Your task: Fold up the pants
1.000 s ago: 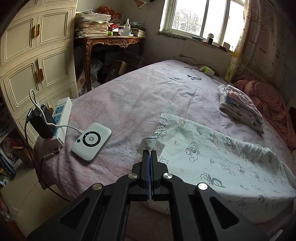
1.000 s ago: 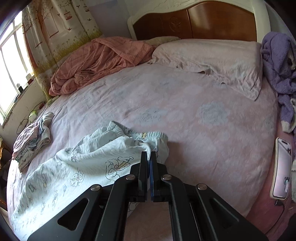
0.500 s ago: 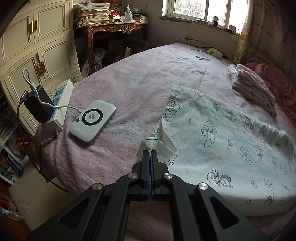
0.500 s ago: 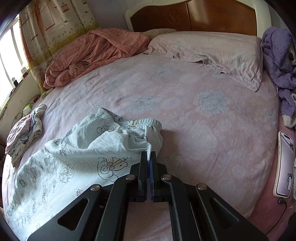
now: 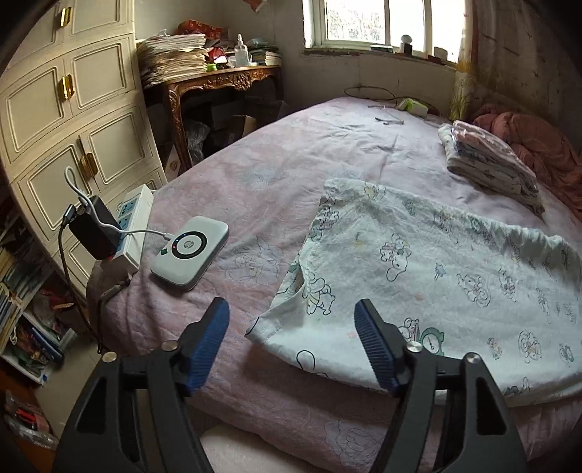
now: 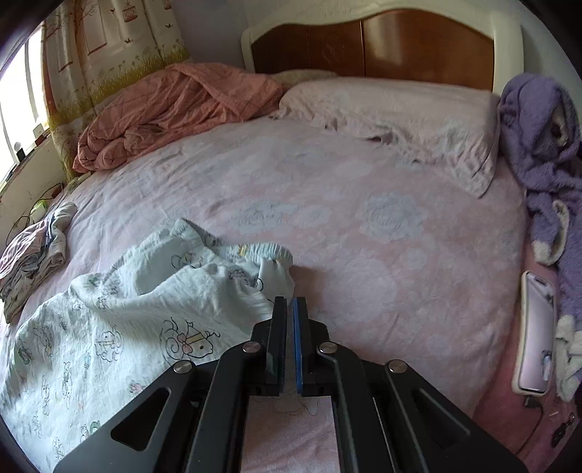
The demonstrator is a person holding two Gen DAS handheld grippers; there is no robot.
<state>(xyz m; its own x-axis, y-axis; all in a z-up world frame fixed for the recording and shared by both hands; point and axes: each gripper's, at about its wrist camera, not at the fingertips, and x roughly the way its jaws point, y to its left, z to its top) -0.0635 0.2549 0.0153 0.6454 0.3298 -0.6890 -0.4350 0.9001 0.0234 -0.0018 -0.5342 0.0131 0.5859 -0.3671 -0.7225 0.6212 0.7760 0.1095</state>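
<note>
Letting go, your left gripper (image 5: 291,338) now gapes wide and empty over the near pants (image 5: 418,262) hem on the bed (image 5: 254,174), while your right gripper (image 6: 289,309) looks nearly closed at the waistband, so smooth next.

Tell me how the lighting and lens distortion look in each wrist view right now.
Left wrist view: daylight blows out the window, and the cabinet bows from the fisheye. Right wrist view: softer, even light, the headboard curves, corners vignette black, and the pants blur at the lower left.
</note>
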